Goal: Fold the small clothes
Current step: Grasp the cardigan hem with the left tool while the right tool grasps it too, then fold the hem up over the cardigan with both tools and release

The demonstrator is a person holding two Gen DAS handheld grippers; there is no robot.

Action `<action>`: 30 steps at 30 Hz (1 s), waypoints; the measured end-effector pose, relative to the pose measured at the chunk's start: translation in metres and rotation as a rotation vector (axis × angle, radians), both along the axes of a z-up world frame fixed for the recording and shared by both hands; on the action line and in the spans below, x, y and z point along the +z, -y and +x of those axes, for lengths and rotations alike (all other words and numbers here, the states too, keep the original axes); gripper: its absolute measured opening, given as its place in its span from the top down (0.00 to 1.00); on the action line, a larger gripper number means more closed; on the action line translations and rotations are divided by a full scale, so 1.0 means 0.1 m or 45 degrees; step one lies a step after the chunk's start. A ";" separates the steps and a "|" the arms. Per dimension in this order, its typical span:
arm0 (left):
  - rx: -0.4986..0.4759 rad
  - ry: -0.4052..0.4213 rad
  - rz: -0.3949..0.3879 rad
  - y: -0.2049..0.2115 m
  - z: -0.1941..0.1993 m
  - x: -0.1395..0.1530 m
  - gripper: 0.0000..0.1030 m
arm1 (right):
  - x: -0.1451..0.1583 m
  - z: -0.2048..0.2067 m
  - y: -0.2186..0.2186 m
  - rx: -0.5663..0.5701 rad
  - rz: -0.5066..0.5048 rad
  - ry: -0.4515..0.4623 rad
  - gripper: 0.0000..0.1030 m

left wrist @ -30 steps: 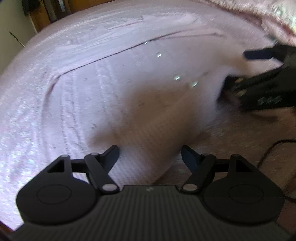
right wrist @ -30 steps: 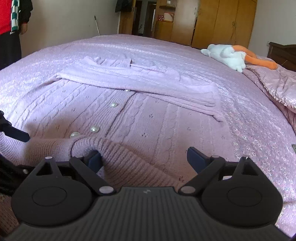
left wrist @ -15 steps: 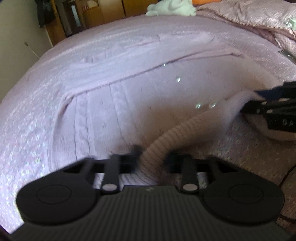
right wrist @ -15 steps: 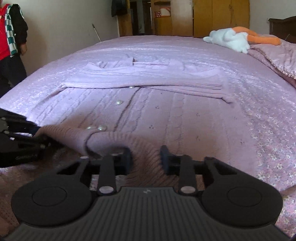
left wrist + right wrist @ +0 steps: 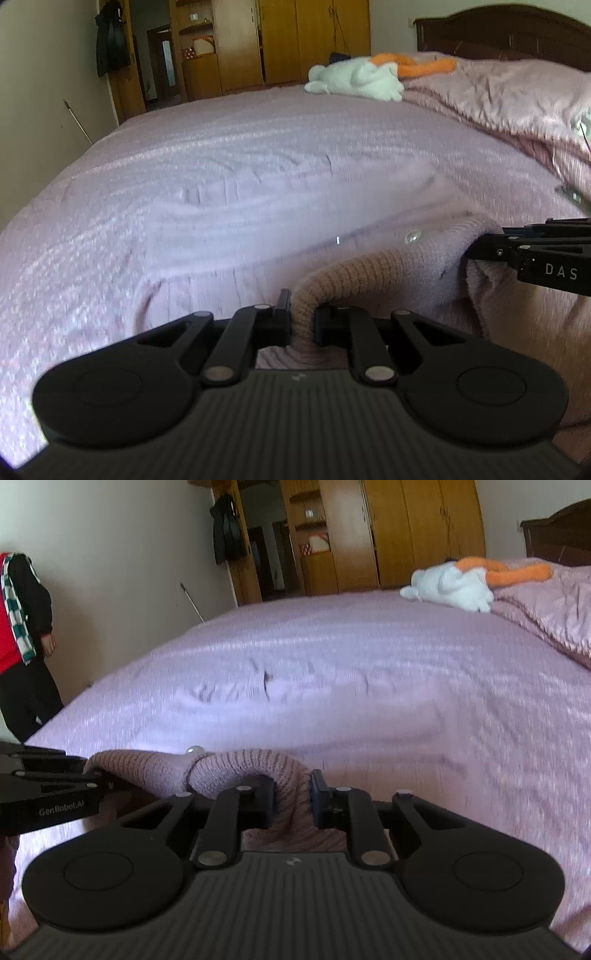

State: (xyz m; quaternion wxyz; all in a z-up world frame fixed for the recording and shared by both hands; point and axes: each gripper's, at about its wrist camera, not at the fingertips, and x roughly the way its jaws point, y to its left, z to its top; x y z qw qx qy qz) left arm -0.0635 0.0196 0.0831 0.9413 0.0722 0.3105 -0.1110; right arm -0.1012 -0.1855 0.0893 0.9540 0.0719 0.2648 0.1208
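Observation:
A lilac knitted cardigan [image 5: 236,206] with pearl buttons lies on the bed, its sleeves folded across the far part. My left gripper [image 5: 301,319] is shut on the ribbed bottom hem [image 5: 369,273], lifted off the bed. My right gripper [image 5: 293,794] is shut on the same hem [image 5: 243,768] further along. The hem hangs raised between them. The right gripper shows at the right edge of the left wrist view [image 5: 535,254]; the left gripper shows at the left edge of the right wrist view [image 5: 48,782].
The bed has a lilac cover [image 5: 406,653] and a pink quilt [image 5: 517,96] at the right. A white and orange plush toy [image 5: 454,583] lies at the far side. A person in red and black [image 5: 18,627] stands left of the bed. Wooden wardrobes [image 5: 406,531] line the back wall.
Both grippers went from open around the hem to shut on it. They have since lifted the hem and tilted up, so the views now look across the bed.

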 end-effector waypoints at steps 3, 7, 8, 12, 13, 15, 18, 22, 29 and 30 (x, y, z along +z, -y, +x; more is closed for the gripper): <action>0.009 0.030 -0.029 -0.02 0.13 0.14 0.87 | 0.17 0.18 0.01 -0.002 0.008 0.044 0.81; 0.015 0.100 -0.036 -0.03 0.37 0.33 0.87 | 0.37 0.49 0.00 0.000 -0.007 0.103 0.81; 0.014 0.123 -0.032 -0.03 0.44 0.37 0.87 | 0.41 0.57 0.00 0.004 -0.013 0.117 0.81; 0.048 0.168 -0.048 -0.06 0.77 0.52 0.87 | 0.57 0.93 -0.04 0.012 -0.038 0.162 0.81; 0.057 0.171 -0.052 -0.06 0.86 0.55 0.87 | 0.60 1.02 -0.06 0.012 -0.046 0.169 0.81; 0.072 0.183 -0.050 -0.05 1.04 0.59 0.87 | 0.63 1.20 -0.08 0.010 -0.065 0.180 0.81; 0.087 0.177 -0.043 -0.02 1.32 0.56 0.87 | 0.58 1.50 -0.13 -0.001 -0.094 0.165 0.81; 0.103 0.112 -0.035 0.02 1.74 0.34 0.87 | 0.32 1.97 -0.11 -0.022 -0.093 0.048 0.81; 0.127 -0.048 0.026 0.12 2.34 -0.23 0.85 | -0.29 2.52 -0.08 -0.045 -0.094 -0.148 0.80; 0.129 -0.063 0.027 0.11 2.38 -0.28 0.85 | -0.37 2.58 -0.09 -0.044 -0.100 -0.169 0.80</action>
